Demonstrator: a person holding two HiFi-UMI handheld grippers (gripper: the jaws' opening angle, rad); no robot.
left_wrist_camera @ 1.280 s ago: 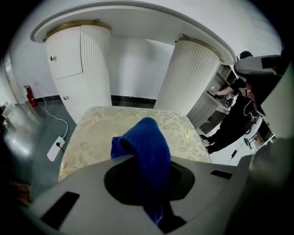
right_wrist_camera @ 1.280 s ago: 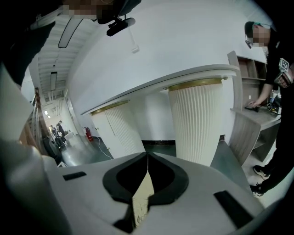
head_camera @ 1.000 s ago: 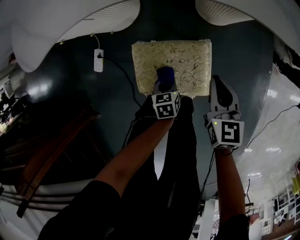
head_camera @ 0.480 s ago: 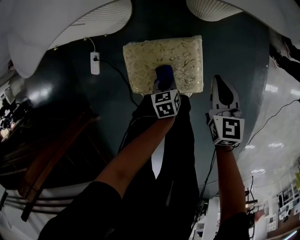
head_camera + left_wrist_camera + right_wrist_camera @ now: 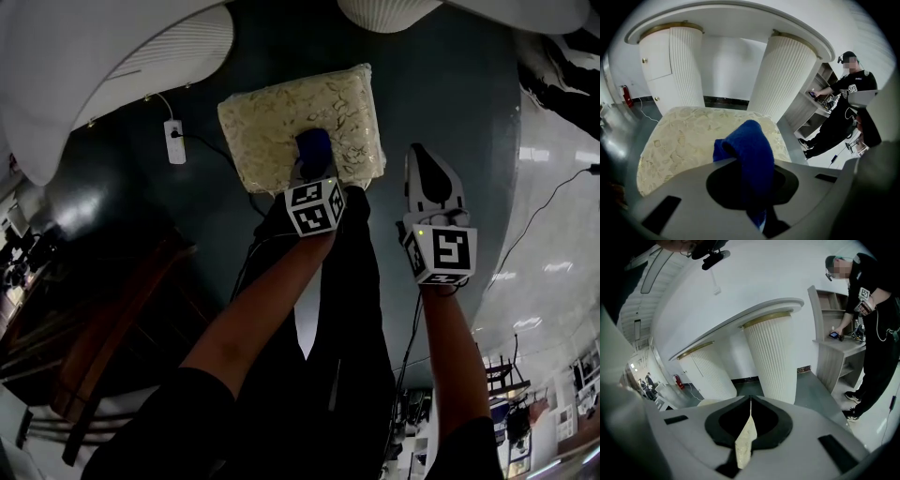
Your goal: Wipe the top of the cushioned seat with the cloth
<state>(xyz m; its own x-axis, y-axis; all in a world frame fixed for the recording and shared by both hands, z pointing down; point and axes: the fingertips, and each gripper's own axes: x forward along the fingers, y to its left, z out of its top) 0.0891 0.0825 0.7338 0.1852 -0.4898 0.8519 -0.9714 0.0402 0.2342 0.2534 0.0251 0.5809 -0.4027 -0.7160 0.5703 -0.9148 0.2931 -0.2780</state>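
Left claw point(image 5: 314, 172) pinching blue cloth point(image 5: 751, 149) atop cushioned seat point(image 5: 267, 127), near edge; right claw point(image 5: 422, 161) pressed together, right of seat.

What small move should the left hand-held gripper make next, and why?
Probably push the blue cloth away across the cushioned seat: the left hand-held gripper is shut on it near the seat's near edge, with most of the top beyond.

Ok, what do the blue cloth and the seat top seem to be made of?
The blue cloth looks like terry or microfibre, matte: its surface is fuzzy and it folds softly where the left tongs pinch it. The seat top seems a woven upholstery fabric, cream with a leafy pattern and perhaps a slight sheen; the exact fibre can't be told.
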